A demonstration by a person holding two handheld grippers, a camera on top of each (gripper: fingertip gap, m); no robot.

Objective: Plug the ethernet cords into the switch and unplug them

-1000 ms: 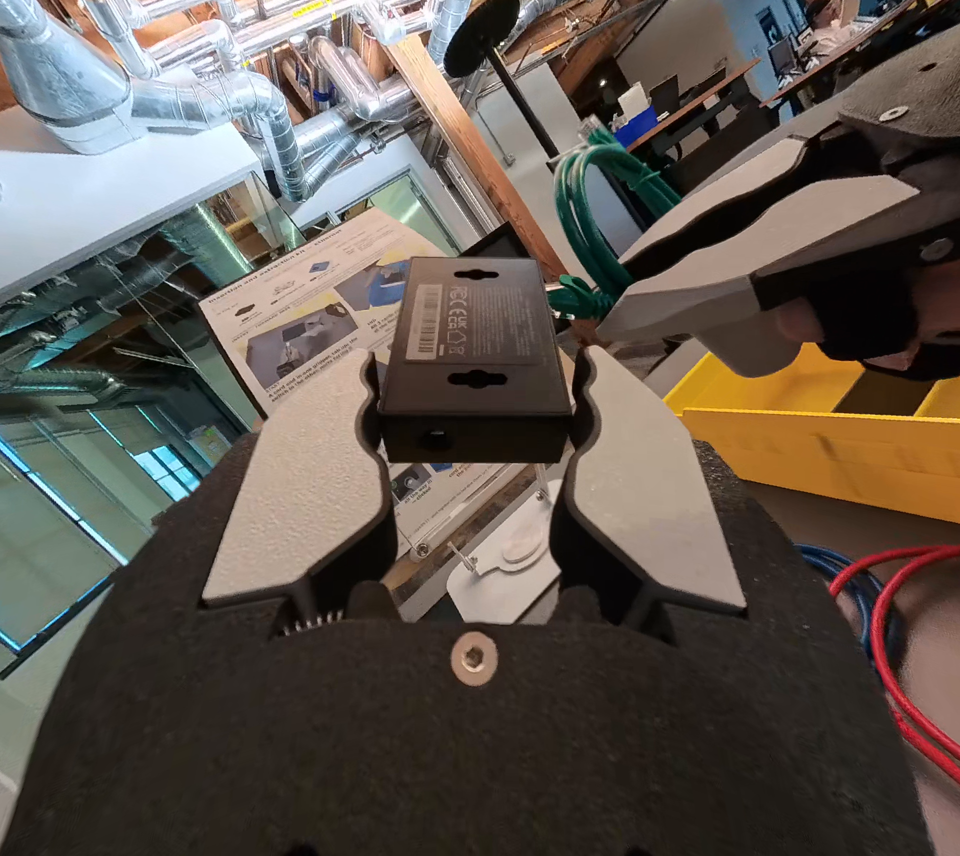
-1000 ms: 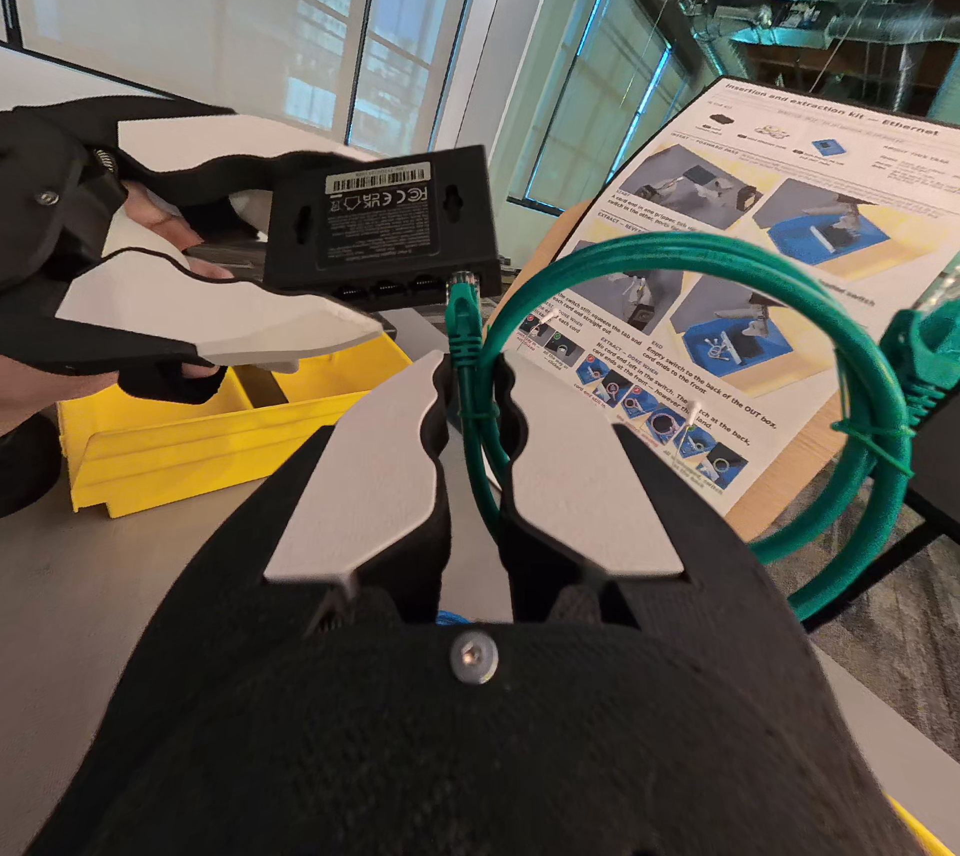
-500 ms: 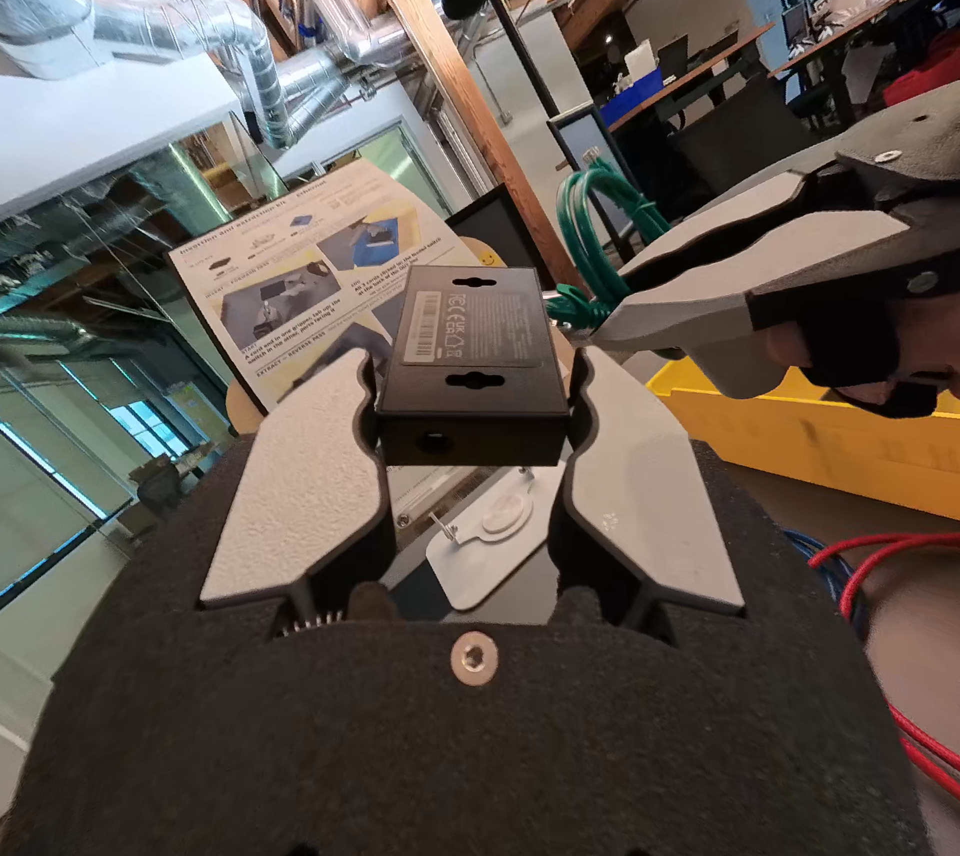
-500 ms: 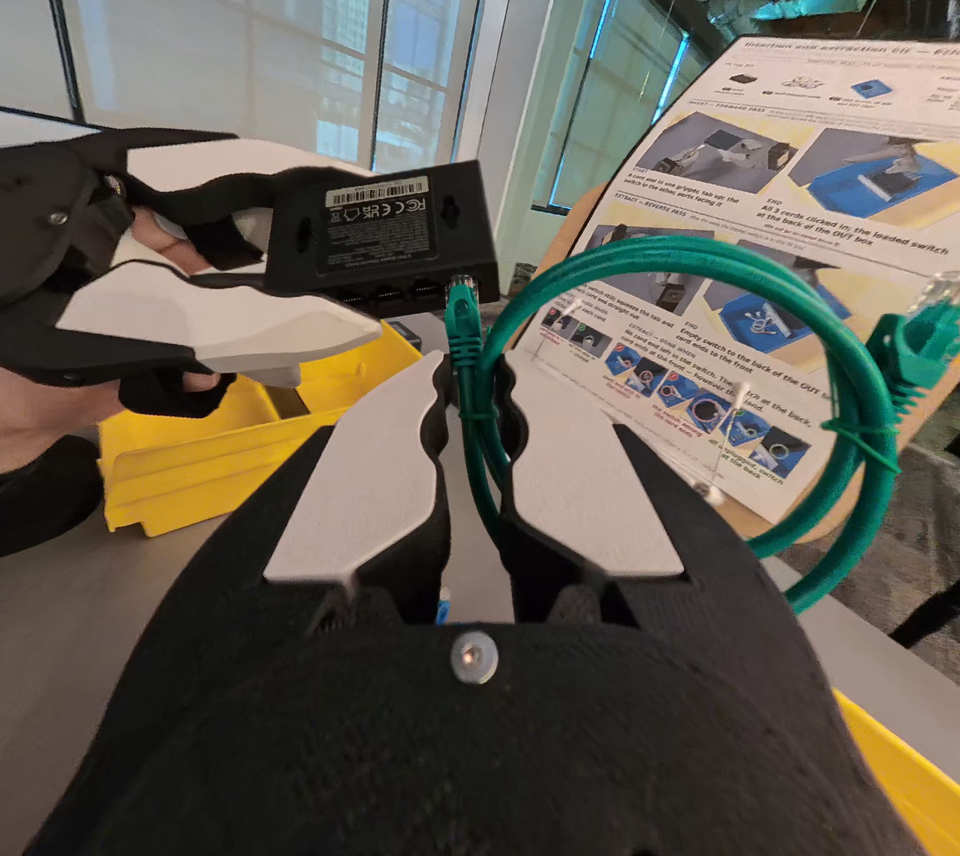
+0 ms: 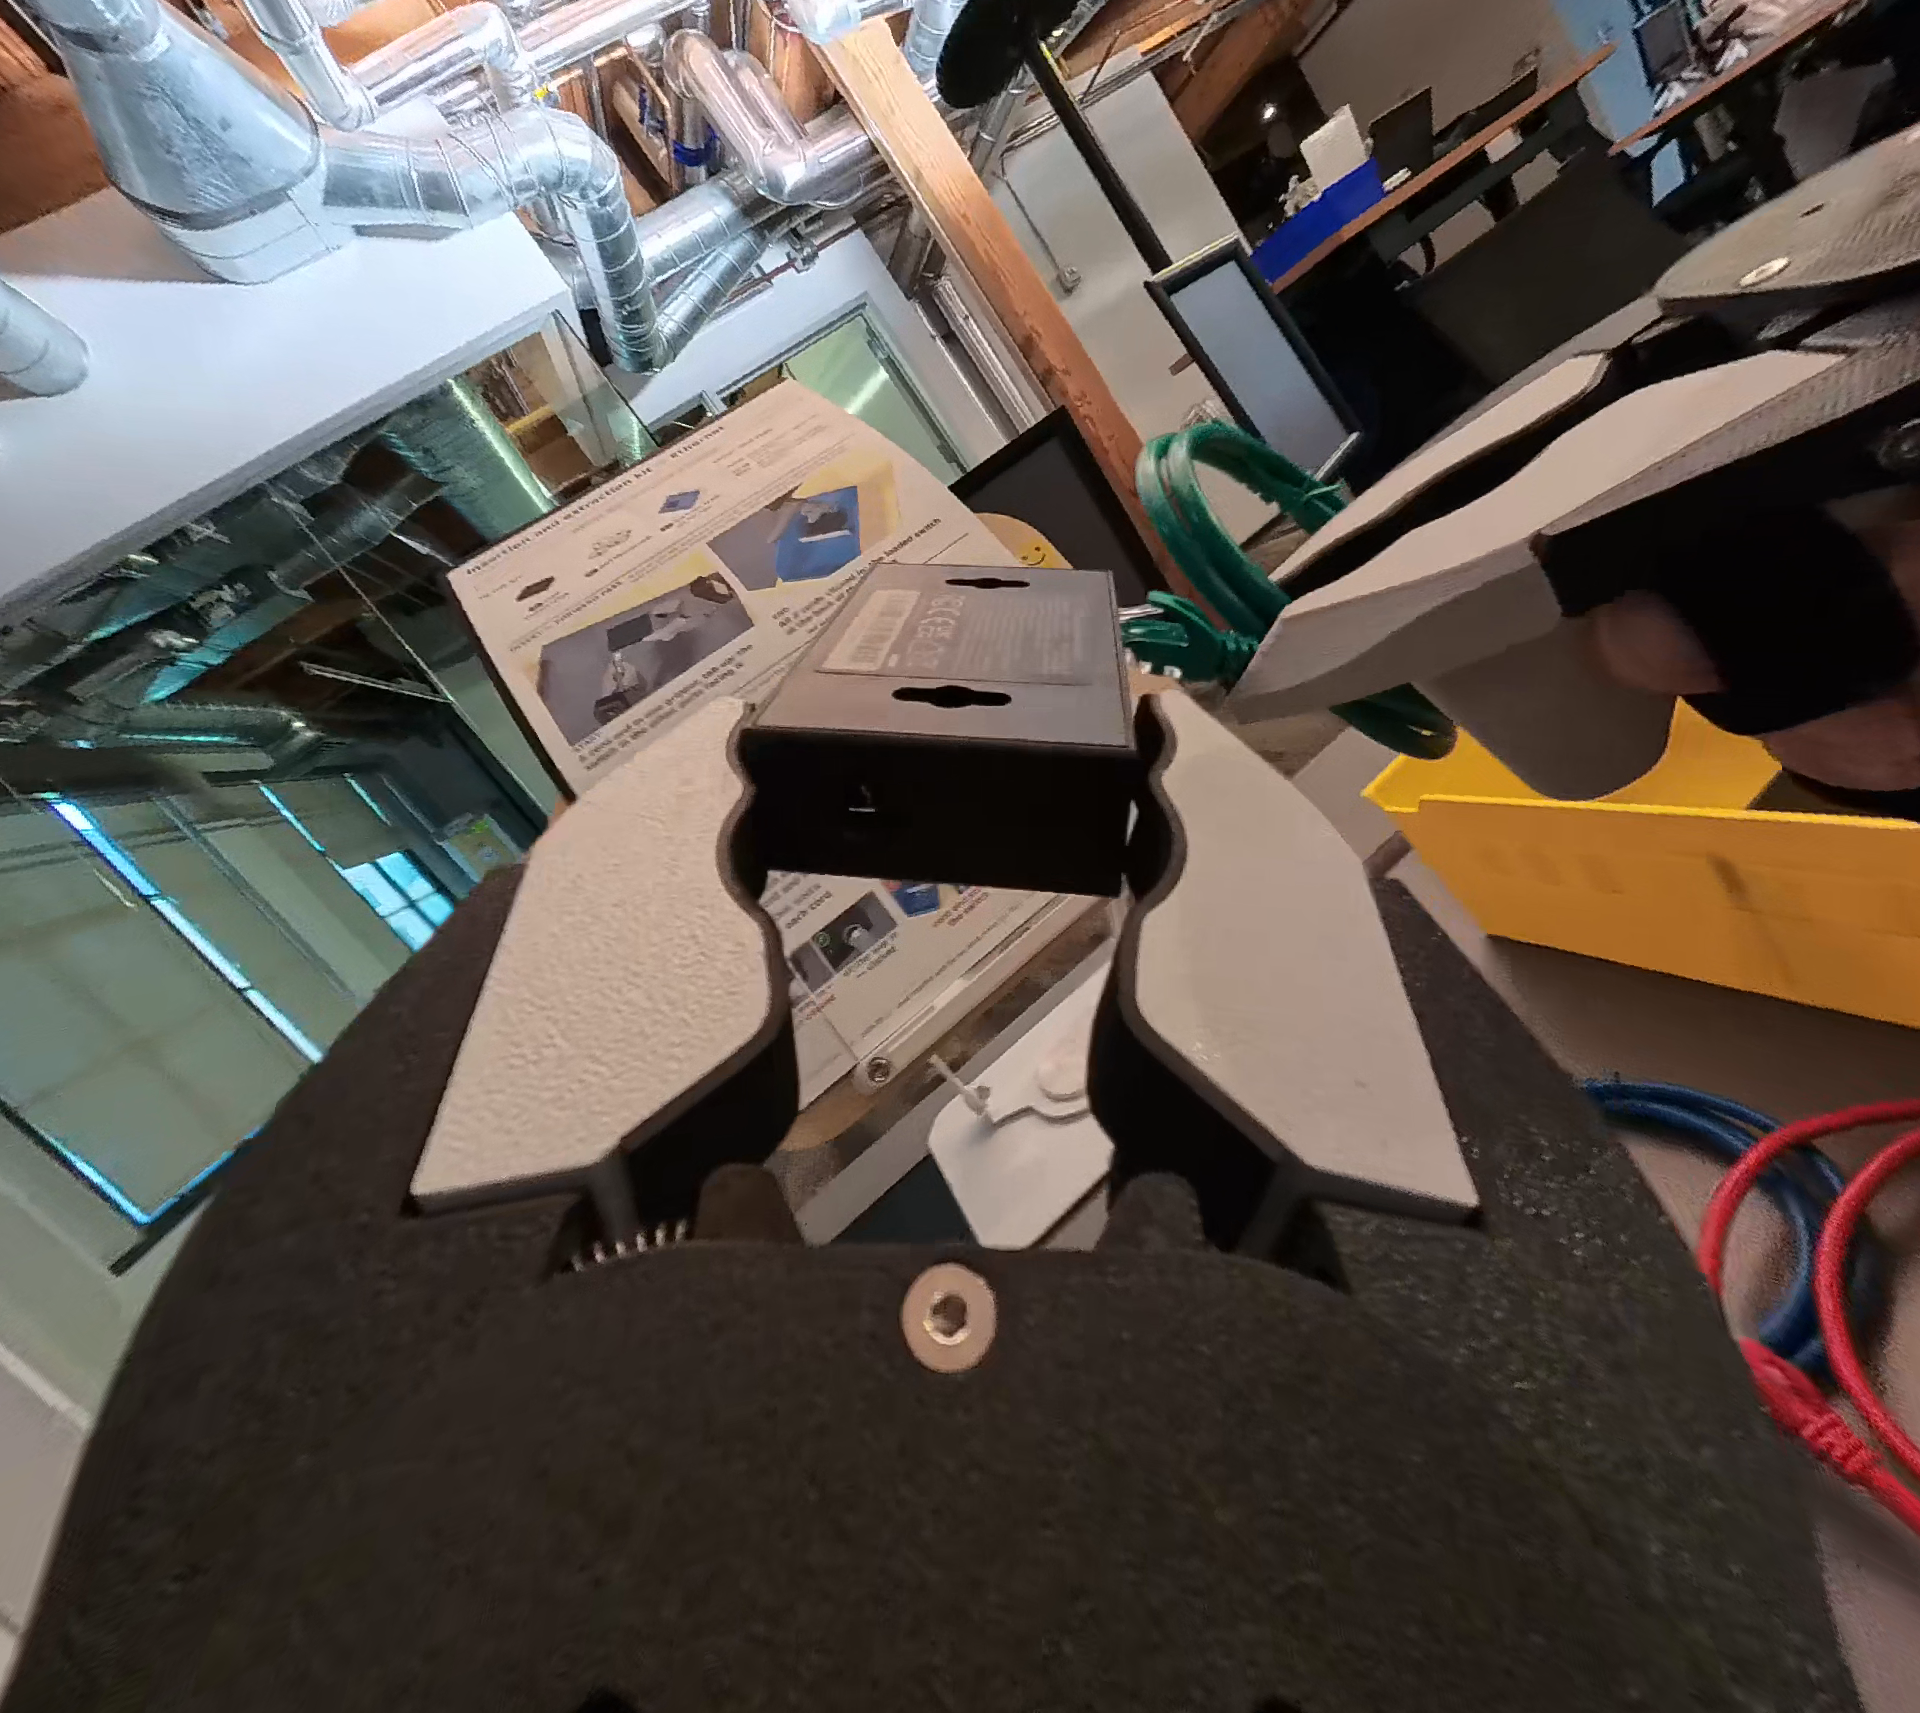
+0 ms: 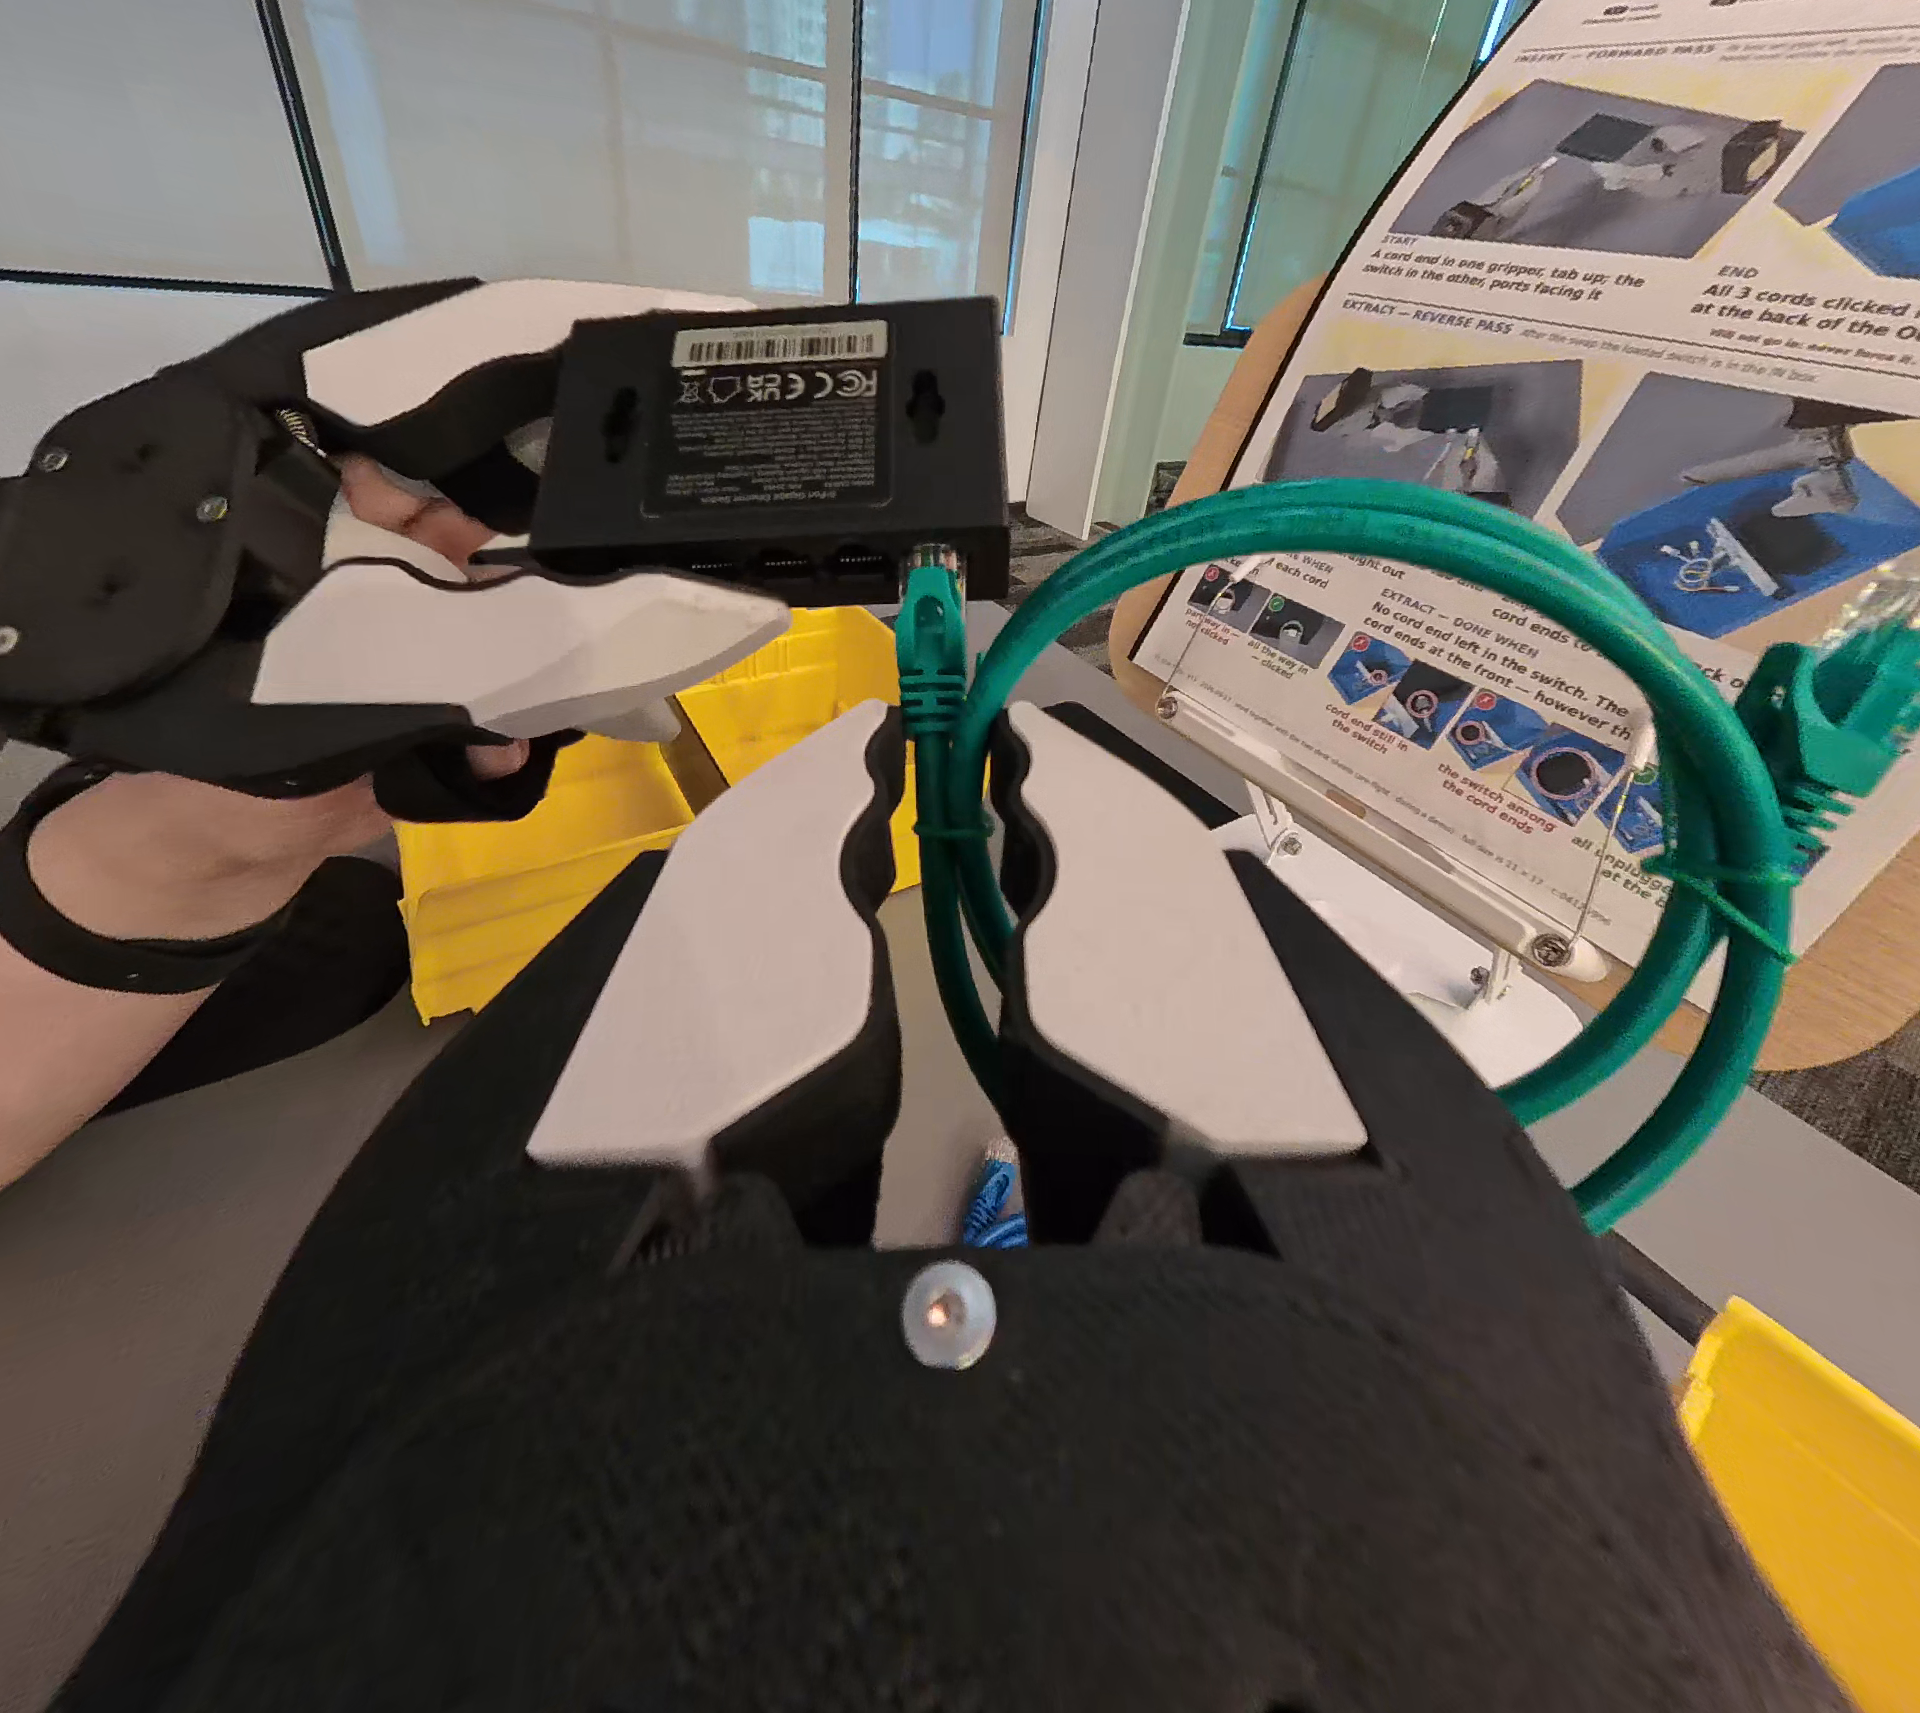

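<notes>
Two grippers meet in mid-air above the table (image 6: 208,1227). The left gripper (image 5: 940,816) is clamped on the black switch (image 5: 935,728), its jaws pressing on the box's two short ends, label side up. In the right wrist view the switch's port row faces toward the right gripper (image 6: 940,790), which is closed down on the green cord (image 6: 1351,536) just behind its plug (image 6: 928,614).

What matters for the insertion is the line between plug and port. The plug points straight ahead of the right gripper's fingers, along their axis, and its clear tip sits at the port face near the switch's right-hand end, either touching it or just entering; I cannot tell whether it is seated. The switch's long axis runs crosswise to the plug, so the ports open roughly square to it. The plug seems to meet the face from slightly below, so a small upward tilt or lift may be needed before pushing.

Behind the jaws, the cord's slack loops off to the right in a tied coil, with its free plug (image 6: 1839,707) hanging clear of the switch. A yellow bin (image 6: 582,863) lies below the switch, and an instruction board (image 6: 1621,375) stands to the right.

My reading: the green cord is mid-insertion, with the push home yet to be confirmed.
</notes>
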